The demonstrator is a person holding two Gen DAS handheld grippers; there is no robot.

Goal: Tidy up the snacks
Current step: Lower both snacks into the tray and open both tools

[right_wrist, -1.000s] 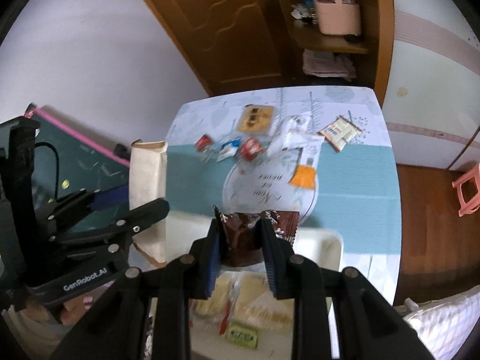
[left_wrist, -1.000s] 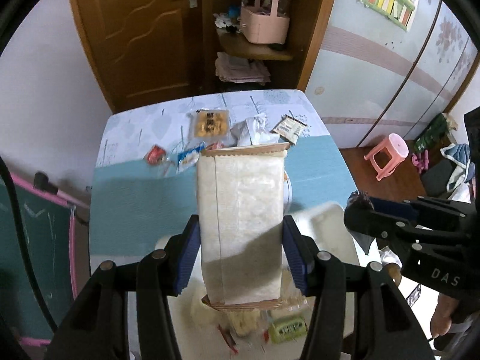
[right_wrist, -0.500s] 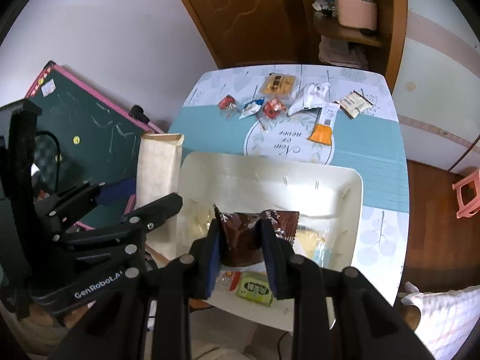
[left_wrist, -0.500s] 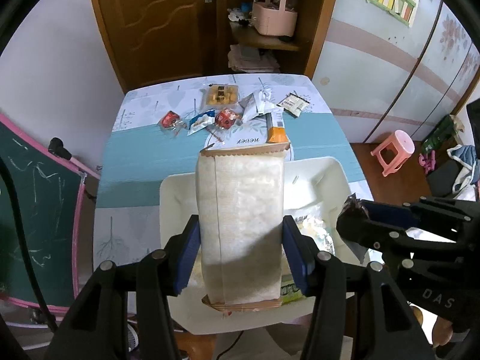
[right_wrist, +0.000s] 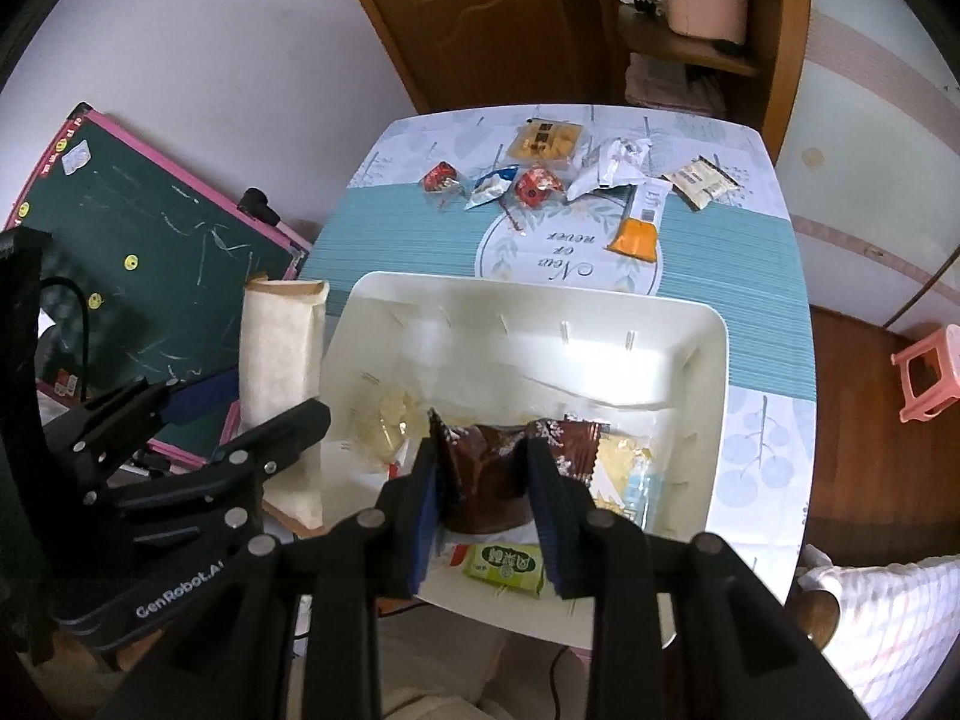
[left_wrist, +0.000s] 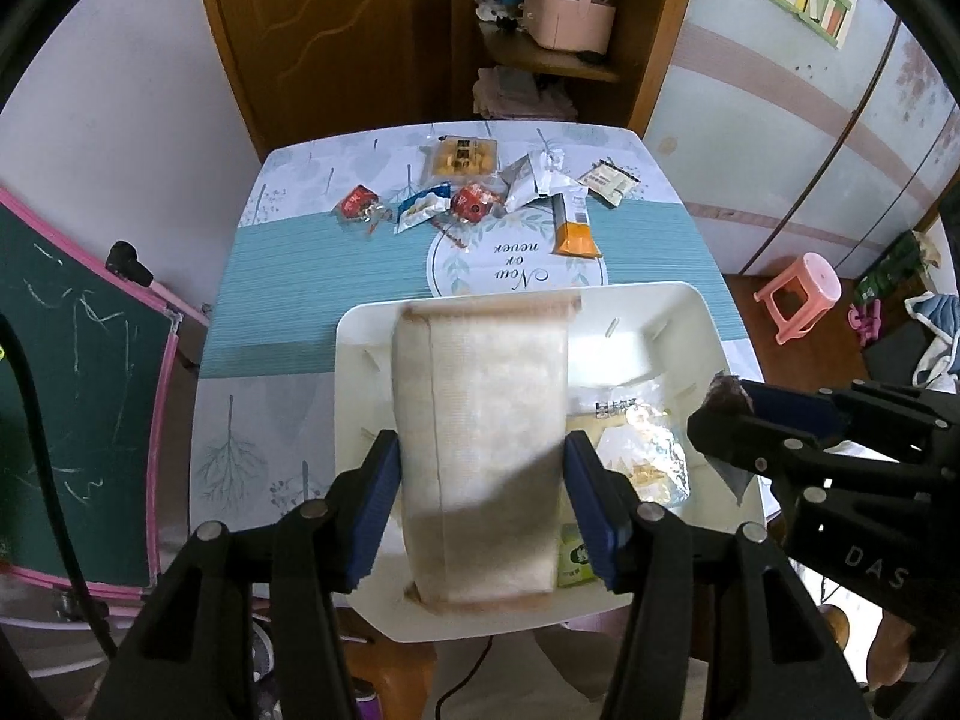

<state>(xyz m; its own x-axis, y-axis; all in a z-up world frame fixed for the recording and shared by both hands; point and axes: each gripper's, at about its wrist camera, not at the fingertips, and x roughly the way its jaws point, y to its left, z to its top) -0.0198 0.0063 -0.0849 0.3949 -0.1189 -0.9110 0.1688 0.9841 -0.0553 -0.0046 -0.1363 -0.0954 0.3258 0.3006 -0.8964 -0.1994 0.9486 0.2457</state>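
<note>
Hovering over white bin (left_wrist: 690, 312) at counter's near edge | left claw (left_wrist: 480, 480) opening around soft, light cream packet (left_wrist: 480, 420) | right claw (right_wrist: 483, 480) opening, crinkly brown wrapper (right_wrist: 480, 456) between pads | grip mid-body.

A brown wooden door (left_wrist: 336, 30) fills the upper centre, a green chalkboard (left_wrist: 72, 396) leans at left, and a pink stool (left_wrist: 798, 294) stands on the wood floor at right.
</note>
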